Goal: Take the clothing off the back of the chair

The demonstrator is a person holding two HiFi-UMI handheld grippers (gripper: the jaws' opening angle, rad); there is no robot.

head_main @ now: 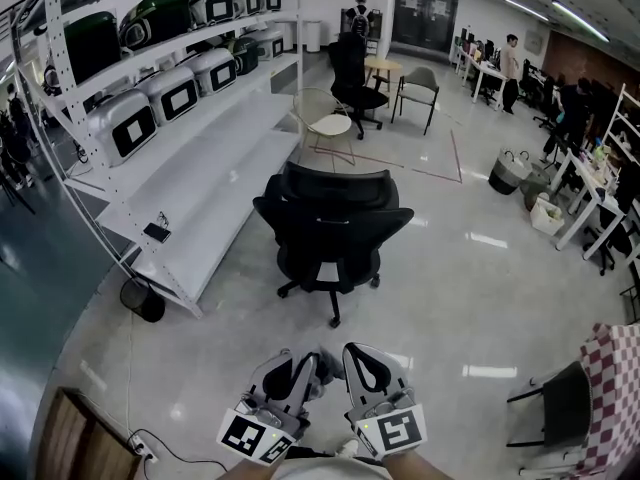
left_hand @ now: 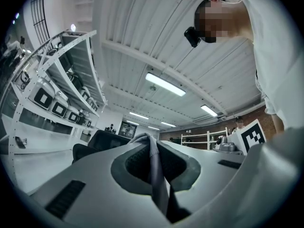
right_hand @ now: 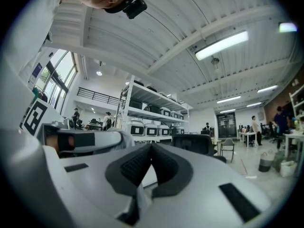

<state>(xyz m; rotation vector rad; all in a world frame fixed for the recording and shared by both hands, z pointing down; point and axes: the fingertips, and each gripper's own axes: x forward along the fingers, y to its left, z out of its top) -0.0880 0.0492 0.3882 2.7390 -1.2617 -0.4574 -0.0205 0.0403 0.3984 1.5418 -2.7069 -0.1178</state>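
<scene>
A black office chair (head_main: 335,258) stands on the pale floor a few steps ahead of me, with dark clothing (head_main: 335,190) draped over its backrest. Both grippers hang low and close to my body, side by side, pointing toward the chair and well short of it. The left gripper (head_main: 308,360) has its jaws shut, tips meeting (left_hand: 151,137), and holds nothing that I can make out. The right gripper (head_main: 352,353) is also shut and empty (right_hand: 151,146). The chair shows small beyond the jaws in the left gripper view (left_hand: 102,141) and the right gripper view (right_hand: 192,144).
A long white shelf rack (head_main: 200,158) with boxy machines runs along the left. A black bin (head_main: 140,298) sits under its near end. A cable and power strip (head_main: 140,448) lie at bottom left. Beyond the chair are a beige chair (head_main: 328,123), another black chair (head_main: 355,78) and a round table (head_main: 383,66). A checked cloth (head_main: 615,388) is at the right.
</scene>
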